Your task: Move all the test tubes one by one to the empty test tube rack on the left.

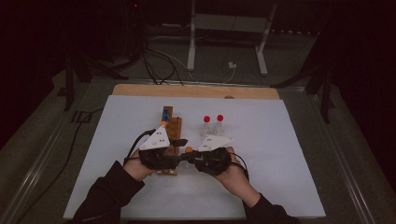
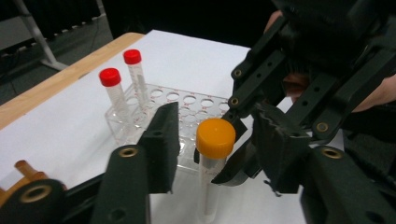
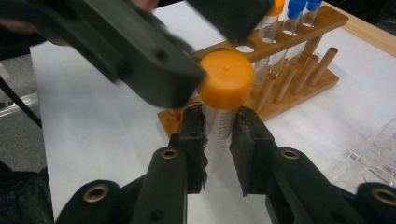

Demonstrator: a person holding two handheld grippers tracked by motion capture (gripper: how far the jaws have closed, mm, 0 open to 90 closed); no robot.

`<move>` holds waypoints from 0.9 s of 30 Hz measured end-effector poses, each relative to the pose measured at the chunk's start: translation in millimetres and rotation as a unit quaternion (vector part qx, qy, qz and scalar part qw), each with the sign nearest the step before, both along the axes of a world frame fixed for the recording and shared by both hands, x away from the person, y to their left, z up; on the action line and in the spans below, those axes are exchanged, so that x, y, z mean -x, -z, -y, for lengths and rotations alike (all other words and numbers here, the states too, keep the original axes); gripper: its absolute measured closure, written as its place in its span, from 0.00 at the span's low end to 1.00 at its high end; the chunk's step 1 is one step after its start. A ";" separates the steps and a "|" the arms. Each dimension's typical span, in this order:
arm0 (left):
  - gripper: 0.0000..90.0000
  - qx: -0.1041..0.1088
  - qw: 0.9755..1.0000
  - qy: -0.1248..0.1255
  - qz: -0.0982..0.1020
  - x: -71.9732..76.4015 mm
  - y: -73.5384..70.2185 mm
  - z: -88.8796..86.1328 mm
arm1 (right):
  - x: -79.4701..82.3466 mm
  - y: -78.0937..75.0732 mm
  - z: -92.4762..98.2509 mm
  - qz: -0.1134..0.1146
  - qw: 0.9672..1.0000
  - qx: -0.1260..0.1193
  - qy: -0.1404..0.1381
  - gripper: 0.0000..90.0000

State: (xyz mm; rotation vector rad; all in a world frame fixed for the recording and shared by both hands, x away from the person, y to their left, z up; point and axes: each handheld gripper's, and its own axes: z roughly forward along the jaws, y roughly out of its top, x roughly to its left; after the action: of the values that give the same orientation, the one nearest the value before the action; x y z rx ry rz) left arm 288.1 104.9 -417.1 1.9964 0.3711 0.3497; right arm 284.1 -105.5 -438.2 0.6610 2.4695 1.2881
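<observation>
Currently the right gripper [image 3: 217, 140] has its fingers clamped on the clear body of the orange-capped tube [image 3: 226, 79], just below the cap, and holds it upright above the counter [image 1: 280, 140] near the middle of the white sheet. Left gripper [image 2: 215, 144] faces it from the left; its fingers stand on either side of the orange cap at a middling width. In the left gripper view a small gap shows on each side, so no press on the cap is seen.

Wooden rack [image 3: 299, 70] stands just left of and behind the tube, with blue-capped tubes [image 3: 296, 7] at its far end. Clear plastic rack [image 2: 187, 105] sits to the right and farther off, with two red-capped tubes [image 2: 110, 77] upright in it. Both hands sit close together at the near middle of the counter in the high view.
</observation>
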 end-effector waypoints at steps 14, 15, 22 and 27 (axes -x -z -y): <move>0.80 -0.015 1.000 0.010 0.004 -2.0 3.5 3.6 | -0.3 -1.1 1.2 -0.003 1.000 -0.002 -0.001 0.84; 0.80 -0.013 1.000 0.010 0.001 -2.2 2.6 3.1 | -0.6 -1.4 1.5 -0.005 1.000 -0.005 -0.003 0.83; 0.80 0.000 0.999 -0.028 0.019 -4.4 -6.1 -7.6 | -0.1 -11.0 9.4 0.007 1.000 -0.027 0.006 0.61; 0.80 0.009 0.998 -0.050 0.026 -7.9 -13.0 -18.8 | -0.6 -17.2 15.7 0.017 0.999 -0.038 0.018 0.52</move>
State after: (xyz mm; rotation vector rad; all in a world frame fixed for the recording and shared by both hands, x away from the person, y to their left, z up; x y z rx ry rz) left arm 296.0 123.6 -404.1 1.9517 0.4405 0.4602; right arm 284.6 -121.2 -421.1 0.6924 2.3804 1.3731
